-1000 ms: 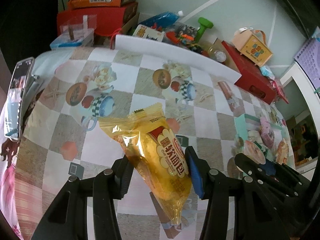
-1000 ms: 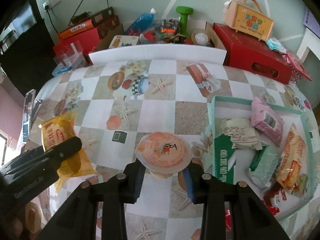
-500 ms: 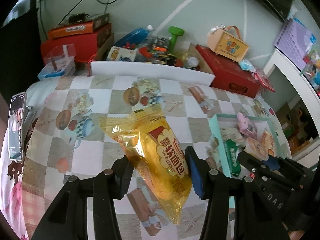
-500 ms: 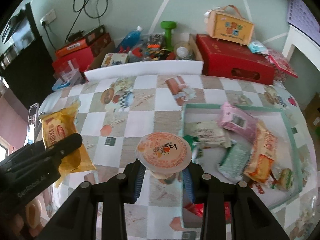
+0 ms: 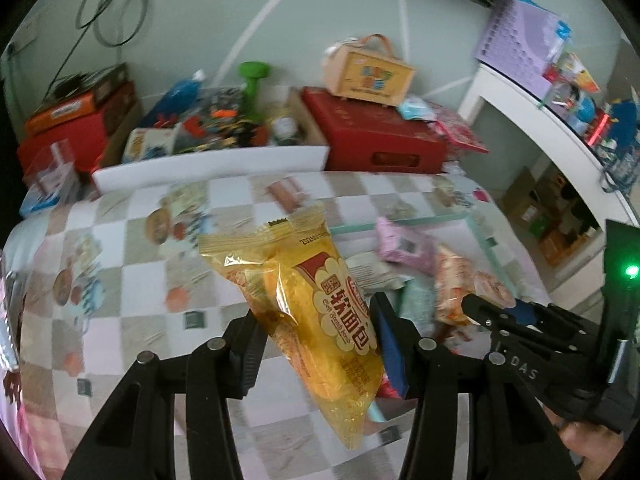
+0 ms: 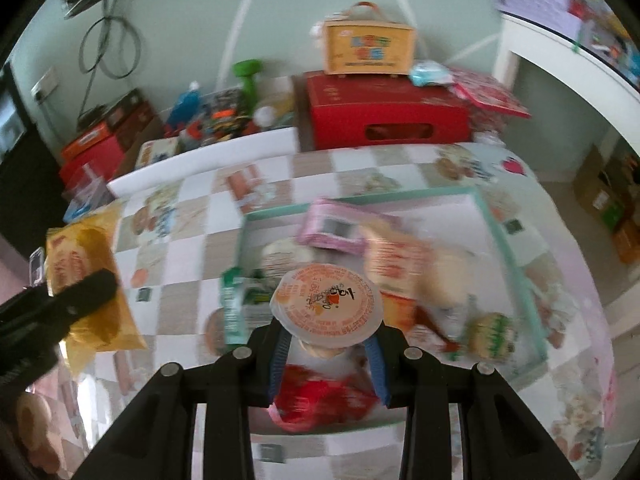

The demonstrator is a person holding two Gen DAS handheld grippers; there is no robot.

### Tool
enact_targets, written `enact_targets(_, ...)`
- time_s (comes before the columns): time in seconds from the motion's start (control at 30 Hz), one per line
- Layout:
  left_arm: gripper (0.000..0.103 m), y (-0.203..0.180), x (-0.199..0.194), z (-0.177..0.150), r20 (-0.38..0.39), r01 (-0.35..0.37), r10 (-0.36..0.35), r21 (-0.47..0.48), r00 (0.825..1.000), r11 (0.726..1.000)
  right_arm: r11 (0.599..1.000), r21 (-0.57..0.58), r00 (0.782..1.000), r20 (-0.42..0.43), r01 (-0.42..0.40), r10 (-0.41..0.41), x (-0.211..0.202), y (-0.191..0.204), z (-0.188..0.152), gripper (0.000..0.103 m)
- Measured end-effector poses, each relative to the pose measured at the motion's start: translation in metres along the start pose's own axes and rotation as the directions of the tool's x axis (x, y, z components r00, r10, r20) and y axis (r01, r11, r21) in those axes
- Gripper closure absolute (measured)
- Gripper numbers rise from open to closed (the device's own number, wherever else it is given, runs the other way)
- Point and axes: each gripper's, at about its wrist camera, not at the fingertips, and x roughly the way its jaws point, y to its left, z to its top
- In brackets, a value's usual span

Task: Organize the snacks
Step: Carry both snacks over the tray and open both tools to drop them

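Note:
My left gripper (image 5: 316, 344) is shut on a yellow bread packet (image 5: 308, 304) and holds it in the air above the checkered table, left of the tray. It also shows at the left of the right wrist view (image 6: 86, 276). My right gripper (image 6: 326, 352) is shut on a round jelly cup (image 6: 326, 308) with an orange lid, held above the mint-rimmed white tray (image 6: 508, 248). The tray holds several snack packets, among them a pink one (image 6: 332, 228) and a green one (image 6: 234, 304). In the left wrist view the right gripper (image 5: 520, 320) is at the right, over the tray (image 5: 480, 236).
A red box (image 6: 384, 116) with a small orange case (image 6: 368, 46) on it stands behind the tray. Cluttered boxes, a green dumbbell (image 6: 248, 76) and a white board (image 6: 208, 156) line the table's far edge. A white shelf (image 5: 540, 116) stands at the right.
Both grippers have moved right with their snacks. The jelly cup is now over the tray instead of the tablecloth, and the bread packet is closer to the tray's left edge.

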Motion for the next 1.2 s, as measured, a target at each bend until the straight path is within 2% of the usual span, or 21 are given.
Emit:
enact_targets(0.33,0.051,-0.057,0.017,0.01,-0.04,0.053,-0.05,0.072,0.998,0.996,0.992,0.116,0.999,0.005,0.046,-0.046,-0.006,-0.071,-0.003,0.066)
enact_targets(0.57,0.051,-0.077,0.036,0.008,-0.083,0.054,-0.047,0.094,0.995,0.994,0.986,0.155,0.998,-0.013,0.061,-0.059,-0.002,-0.096,-0.011,0.066)
enact_targets(0.93,0.051,-0.082,0.071,-0.003,-0.155,0.019,-0.002,0.105,0.988,0.994,0.987,0.153,0.997,-0.077,0.041,-0.03,0.024,-0.096,-0.028,0.066)
enact_targets(1.2,0.051,-0.085,0.089,-0.001,-0.184,0.011,0.01,0.11,0.983,0.994,0.991,0.131,0.995,-0.098,0.029,-0.017,0.037,-0.088,-0.027,0.066)
